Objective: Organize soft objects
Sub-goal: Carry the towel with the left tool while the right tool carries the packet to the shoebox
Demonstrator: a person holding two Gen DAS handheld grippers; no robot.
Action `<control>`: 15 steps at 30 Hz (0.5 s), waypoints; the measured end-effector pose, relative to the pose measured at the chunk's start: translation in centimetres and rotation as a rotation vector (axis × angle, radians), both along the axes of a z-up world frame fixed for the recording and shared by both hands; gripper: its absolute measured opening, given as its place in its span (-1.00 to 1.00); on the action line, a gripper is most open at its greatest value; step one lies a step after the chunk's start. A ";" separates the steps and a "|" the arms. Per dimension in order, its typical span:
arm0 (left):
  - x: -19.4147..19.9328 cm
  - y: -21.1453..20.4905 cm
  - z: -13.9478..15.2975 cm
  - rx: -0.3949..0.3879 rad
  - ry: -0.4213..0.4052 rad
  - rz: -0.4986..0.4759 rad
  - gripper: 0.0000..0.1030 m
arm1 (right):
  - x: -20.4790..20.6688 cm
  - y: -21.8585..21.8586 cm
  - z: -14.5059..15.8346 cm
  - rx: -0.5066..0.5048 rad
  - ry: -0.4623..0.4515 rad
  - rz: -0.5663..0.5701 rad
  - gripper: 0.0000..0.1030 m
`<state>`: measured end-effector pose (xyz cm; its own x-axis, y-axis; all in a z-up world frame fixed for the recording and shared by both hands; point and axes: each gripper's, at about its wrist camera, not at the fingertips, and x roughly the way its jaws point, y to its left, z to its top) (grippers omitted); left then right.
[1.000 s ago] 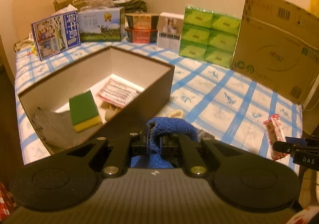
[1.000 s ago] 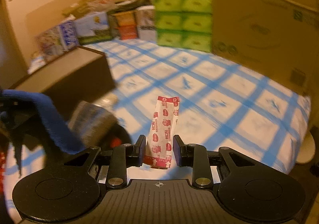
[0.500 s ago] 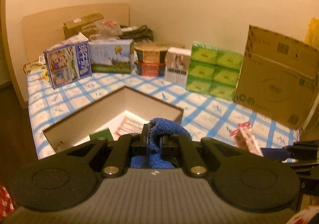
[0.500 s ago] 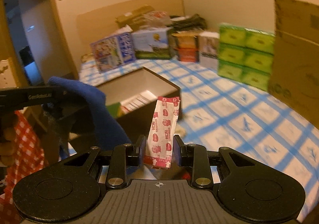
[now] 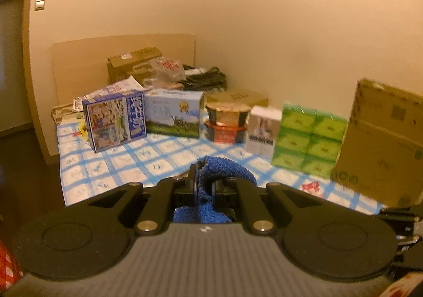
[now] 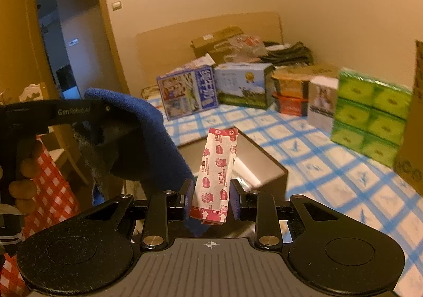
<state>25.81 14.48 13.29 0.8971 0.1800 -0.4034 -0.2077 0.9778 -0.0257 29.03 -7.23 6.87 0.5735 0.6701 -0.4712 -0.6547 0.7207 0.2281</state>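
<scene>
The left gripper point(image 5: 205, 186) pinches a blue terry cloth point(image 5: 224, 167). To its right, the right gripper point(image 6: 211, 199) clamps a red-and-white sachet point(image 6: 218, 167) upright above the dark storage box point(image 6: 264, 164).

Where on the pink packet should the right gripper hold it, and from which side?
As it is held now: the right gripper pinches the pink packet across its narrow width, at the bottom end marked OPEN, with a pad on each long edge. The packet is flat, thin and stands upright, so coming in from below at the end probably keeps it from folding and leaves its length free.
</scene>
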 end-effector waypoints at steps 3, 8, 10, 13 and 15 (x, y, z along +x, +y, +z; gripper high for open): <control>1.0 1.1 1.4 0.012 -0.025 0.021 -0.85 | 1.2 1.2 0.9 0.007 -0.019 0.021 -0.42; 3.1 2.8 2.4 0.028 -0.037 0.052 -0.85 | 3.5 3.1 1.5 0.018 -0.031 0.045 -0.42; 4.1 3.4 2.3 0.031 -0.029 0.063 -0.85 | 4.2 3.9 1.4 0.016 -0.032 0.055 -0.42; 5.3 4.1 1.4 0.029 -0.009 0.072 -0.85 | 5.2 5.2 0.9 0.000 -0.032 0.067 -0.42; 6.1 4.5 0.7 0.026 0.010 0.074 -0.85 | 6.0 6.0 0.3 -0.013 -0.026 0.075 -0.42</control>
<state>31.89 18.97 13.99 0.8768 0.2564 -0.4067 -0.2799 0.9600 0.0019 34.98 -1.22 7.13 0.5342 0.7055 -0.4657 -0.7122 0.6724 0.2017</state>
